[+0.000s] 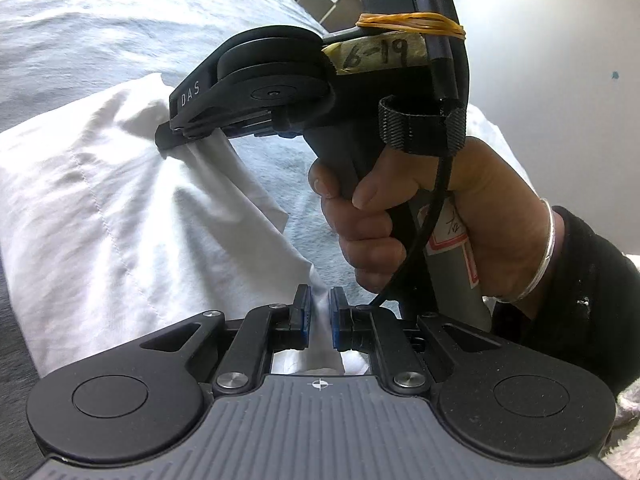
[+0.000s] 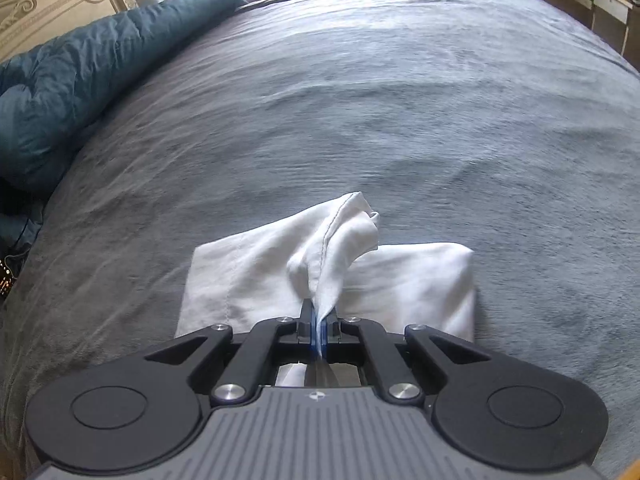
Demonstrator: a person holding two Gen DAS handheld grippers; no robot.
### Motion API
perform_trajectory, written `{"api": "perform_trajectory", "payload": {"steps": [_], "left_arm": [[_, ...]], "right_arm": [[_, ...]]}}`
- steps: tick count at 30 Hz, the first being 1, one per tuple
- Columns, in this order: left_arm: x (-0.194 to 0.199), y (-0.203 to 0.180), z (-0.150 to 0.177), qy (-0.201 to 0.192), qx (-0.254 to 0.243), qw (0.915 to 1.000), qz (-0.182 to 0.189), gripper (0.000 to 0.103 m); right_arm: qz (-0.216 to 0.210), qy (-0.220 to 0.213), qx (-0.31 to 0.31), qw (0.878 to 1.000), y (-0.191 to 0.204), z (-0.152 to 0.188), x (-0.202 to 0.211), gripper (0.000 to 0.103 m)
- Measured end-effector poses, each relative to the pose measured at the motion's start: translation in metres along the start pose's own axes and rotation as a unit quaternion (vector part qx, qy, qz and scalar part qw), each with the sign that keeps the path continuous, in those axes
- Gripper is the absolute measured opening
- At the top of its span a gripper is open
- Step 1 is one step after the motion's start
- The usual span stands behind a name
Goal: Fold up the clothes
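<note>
1. On the grey bed [image 2: 360,100] we see the white garment [image 2: 400,280], lying partly folded.
2. Our right gripper [image 2: 319,326] is closed tight on a raised fold of the garment.
3. Our left gripper [image 1: 319,312] holds its jaws narrow, with cloth between them.
4. A teal blanket [image 2: 80,80] lies far from the garment, by the headboard [image 2: 44,4].

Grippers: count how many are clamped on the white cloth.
2. The left gripper pinches the white cloth near its lower edge; the right gripper grips a raised fold, also seen from the left wrist view.
</note>
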State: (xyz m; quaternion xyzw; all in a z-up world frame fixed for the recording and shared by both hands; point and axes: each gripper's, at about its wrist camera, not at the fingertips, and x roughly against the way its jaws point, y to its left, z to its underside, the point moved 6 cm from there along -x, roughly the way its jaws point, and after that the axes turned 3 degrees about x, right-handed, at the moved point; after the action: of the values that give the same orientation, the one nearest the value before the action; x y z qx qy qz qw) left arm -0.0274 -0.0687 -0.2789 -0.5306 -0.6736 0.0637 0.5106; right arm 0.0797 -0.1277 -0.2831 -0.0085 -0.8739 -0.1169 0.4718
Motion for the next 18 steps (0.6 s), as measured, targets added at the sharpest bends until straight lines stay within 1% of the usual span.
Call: {"api": "perform_trajectory", "payload": {"steps": [9,15,18], "left_arm": [[-0.039,-0.019,-0.002,0.025,-0.010,0.9997,0.000,0.008],[-0.064,-0.023,0.002,0.041,-0.014,0.9990,-0.011,0.008],[-0.079,-0.023,0.007,0.058,-0.016,0.9980,-0.019,0.010]], "right_arm": [[-0.004,0.007,-0.017,1.000,-0.039,0.010,0.000,0.003],[-0.006,0.015,-0.033,0.999,-0.059,0.019,-0.007,0.003],[-0.014,0.021,-0.045,0.999,-0.068,0.025,-0.013,0.003]]}}
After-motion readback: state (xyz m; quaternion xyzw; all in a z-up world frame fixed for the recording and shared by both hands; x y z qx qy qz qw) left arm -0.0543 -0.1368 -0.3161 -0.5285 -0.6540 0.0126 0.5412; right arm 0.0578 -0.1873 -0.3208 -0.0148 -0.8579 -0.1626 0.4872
